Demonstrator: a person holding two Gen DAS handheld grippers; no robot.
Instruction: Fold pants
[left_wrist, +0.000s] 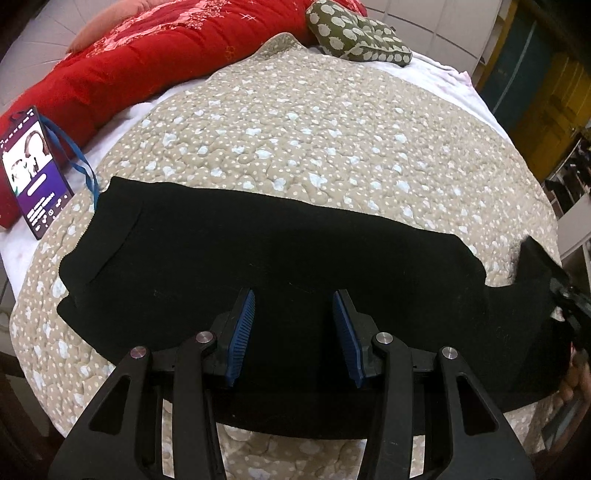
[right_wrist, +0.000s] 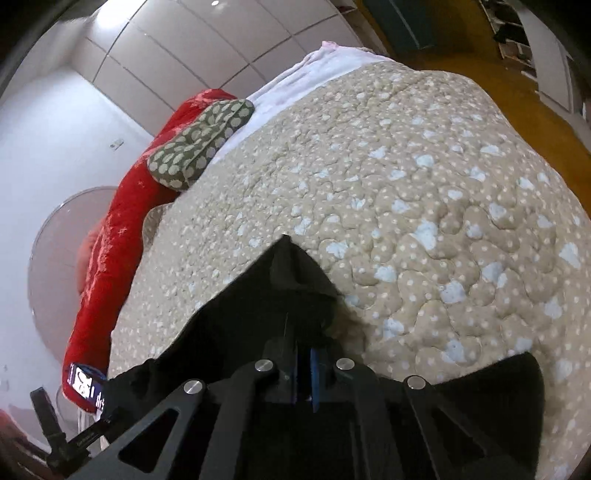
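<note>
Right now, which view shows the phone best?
The left wrist view: the phone leans on the red quilt, its lit screen fully visible. The right wrist view catches only a small, blurred sliver of it at the lower left edge.

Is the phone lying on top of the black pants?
No, the phone lies beside the black pants, propped against the red quilt.
</note>
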